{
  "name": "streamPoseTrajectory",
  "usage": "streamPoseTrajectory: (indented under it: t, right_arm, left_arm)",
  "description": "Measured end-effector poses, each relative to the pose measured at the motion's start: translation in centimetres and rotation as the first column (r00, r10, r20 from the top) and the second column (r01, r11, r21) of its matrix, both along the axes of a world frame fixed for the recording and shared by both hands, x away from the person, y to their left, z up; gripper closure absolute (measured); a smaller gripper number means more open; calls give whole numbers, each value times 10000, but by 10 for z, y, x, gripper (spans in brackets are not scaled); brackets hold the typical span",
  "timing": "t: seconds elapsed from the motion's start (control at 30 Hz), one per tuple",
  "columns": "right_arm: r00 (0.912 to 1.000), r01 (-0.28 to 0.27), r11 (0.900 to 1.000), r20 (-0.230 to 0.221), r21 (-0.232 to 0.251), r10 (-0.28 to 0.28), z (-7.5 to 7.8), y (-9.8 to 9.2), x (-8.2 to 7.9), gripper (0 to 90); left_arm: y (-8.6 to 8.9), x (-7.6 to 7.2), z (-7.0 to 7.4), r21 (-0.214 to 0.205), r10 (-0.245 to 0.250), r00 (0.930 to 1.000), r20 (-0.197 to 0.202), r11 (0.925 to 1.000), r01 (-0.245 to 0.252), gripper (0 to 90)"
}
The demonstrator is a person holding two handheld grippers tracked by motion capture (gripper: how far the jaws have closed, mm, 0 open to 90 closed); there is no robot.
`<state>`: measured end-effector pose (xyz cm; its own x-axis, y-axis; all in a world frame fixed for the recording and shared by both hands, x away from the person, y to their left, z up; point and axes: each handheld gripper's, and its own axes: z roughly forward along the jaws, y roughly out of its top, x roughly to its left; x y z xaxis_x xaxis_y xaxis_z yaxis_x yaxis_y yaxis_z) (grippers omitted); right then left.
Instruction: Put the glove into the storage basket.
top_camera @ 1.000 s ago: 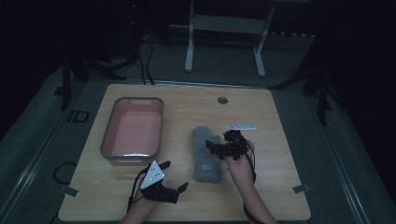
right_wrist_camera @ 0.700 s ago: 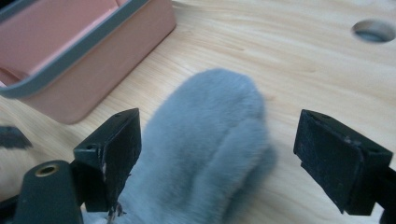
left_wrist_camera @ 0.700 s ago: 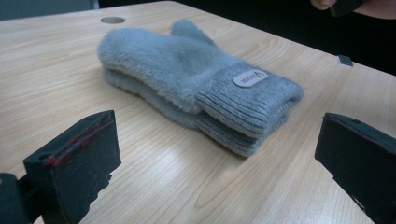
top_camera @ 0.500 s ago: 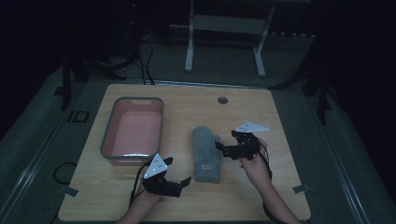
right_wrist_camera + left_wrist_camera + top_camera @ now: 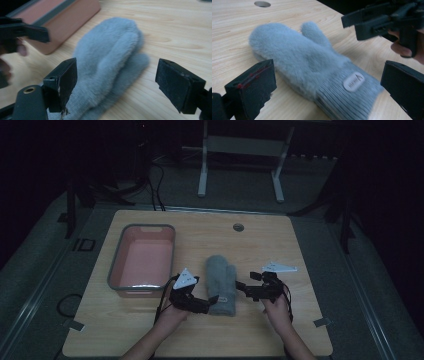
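Soft grey mitten [image 5: 222,284] flat on the desk [image 5: 300,240], beside the tray [image 5: 143,255].
Left tool [image 5: 206,304] and right tool [image 5: 243,289], both spread, flank its ribbed cuff [image 5: 347,95]; it looks light and limp, so the cuff is probably the firmest hold.

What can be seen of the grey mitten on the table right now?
The mitten is fluffy grey-blue fleece with a ribbed knit cuff bearing a small pale oval label. It lies flat on the wooden table, to the right of the pink tray, fingertip end pointing away from the person, cuff nearest them, thumb on its right side. The left gripper and right gripper, both open, flank the cuff end; neither has closed on it.
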<state>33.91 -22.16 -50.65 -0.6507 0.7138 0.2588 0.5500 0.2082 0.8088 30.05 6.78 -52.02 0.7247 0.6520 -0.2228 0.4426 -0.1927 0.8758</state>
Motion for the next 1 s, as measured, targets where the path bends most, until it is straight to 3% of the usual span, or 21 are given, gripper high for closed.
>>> streamPoseTrajectory:
  t: [0.1,0.23,0.27,0.33,0.43,0.5,0.53,0.6,0.7,0.83,1.0]
  right_arm:
    - [9985,-208,9994,-499,272,221,-5,4,7,173]
    - [9964,-761,9964,-410,-377,746,-11,19,10,109]
    - [9969,-732,9944,-341,-757,708,-15,24,10,128]
    - [9962,-853,9918,-253,-948,833,-21,28,10,152]
    - [9970,-590,9951,-540,-791,549,-28,28,13,246]
    - [9951,-545,9949,-872,-843,472,-31,26,17,328]
    - [9921,-565,9961,-1157,-682,484,-34,25,18,332]
    - [9895,-516,9940,-1396,-963,379,-37,25,20,333]
    - [9863,-517,9936,-1612,-1005,350,-42,26,21,307]
    - [9748,-605,9947,-2193,-832,409,-46,27,26,268]
    - [9784,-905,9915,-1942,-933,710,-48,27,26,296]
  left_arm:
    - [-1,13,1,228,164,9997,-171,9996,-161,3]
    - [-3,25,-2,594,396,9979,-516,9976,-365,3]
    - [-3,27,-3,668,433,9971,-626,9970,-392,3]
    - [-4,32,-7,782,551,9947,-867,9958,-483,3]
    - [-4,37,-13,656,626,9912,-1168,9963,-552,134]
    - [-5,41,-18,580,483,9867,-1552,9975,-397,147]
    - [-6,43,-21,544,468,9822,-1819,9978,-375,153]
    - [-6,46,-26,667,527,9764,-2096,9970,-395,153]
    - [-7,51,-32,582,538,9634,-2626,9975,-398,159]
    - [-9,55,-37,745,366,9621,-2701,9971,-170,190]
    - [-13,62,-43,838,169,9532,-3020,9964,89,207]
